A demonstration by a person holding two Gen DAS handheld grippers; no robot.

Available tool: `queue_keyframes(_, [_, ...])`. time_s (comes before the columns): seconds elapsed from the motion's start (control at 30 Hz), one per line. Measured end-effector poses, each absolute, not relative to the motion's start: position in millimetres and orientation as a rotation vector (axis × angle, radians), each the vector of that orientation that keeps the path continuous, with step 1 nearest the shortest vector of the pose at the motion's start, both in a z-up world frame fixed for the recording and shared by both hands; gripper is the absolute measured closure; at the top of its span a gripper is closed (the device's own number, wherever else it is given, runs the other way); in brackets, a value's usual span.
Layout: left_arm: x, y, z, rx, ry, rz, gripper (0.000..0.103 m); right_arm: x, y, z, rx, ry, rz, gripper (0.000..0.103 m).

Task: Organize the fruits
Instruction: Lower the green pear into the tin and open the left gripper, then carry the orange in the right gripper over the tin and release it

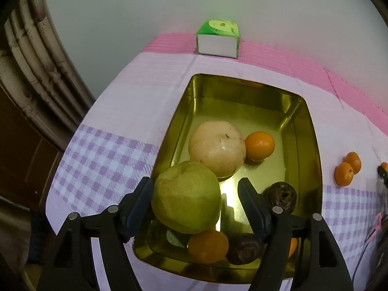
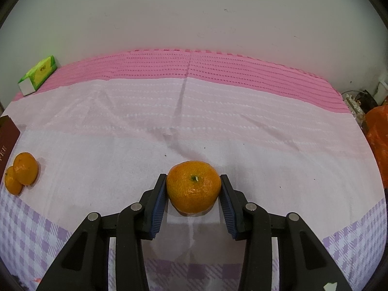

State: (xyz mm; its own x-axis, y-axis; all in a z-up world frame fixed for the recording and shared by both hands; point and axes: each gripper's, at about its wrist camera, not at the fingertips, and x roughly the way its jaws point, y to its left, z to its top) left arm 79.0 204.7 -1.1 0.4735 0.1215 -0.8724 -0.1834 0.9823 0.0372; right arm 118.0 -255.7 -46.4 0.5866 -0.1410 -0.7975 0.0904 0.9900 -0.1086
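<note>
1. the step in hand is judged to be the filling of the gold tin: a green pear-like fruit is being let go by the left gripper, while a mandarin is picked up by the right gripper.
2. the left jaws are seen apart; the left pad lies against or just beside the green fruit, the right pad stands clear of it, so no grip is made.
3. the right jaws are seen clamped on the mandarin, both pads pressed to its sides, just over the checked cloth.
4. next, a lift of the left gripper clear of the tin is called for, then a carry of the mandarin across to the bare part of the tin.
5. the green fruit is seen large, matt and faintly ribbed, resting on other fruit near the tin's front left corner, beside a pale round fruit.
6. two more mandarins are left on the cloth, touching each other, well apart from the held one.
</note>
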Motion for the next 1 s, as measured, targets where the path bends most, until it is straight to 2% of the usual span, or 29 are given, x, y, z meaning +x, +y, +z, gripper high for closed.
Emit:
queue_keyframes(0.5, [69.6, 199.8, 21.5, -0.048, 0.972, 0.18, 0.026, 107.4, -227.3, -17.1, -0.046, 0.915, -0.085, 0.065])
queue_keyframes(1.0, [54.5, 229.9, 41.5, -0.082, 0.939, 0.295, 0.023, 90.4, -66.9, 27.0, -0.134, 0.865, 0.304, 0.065])
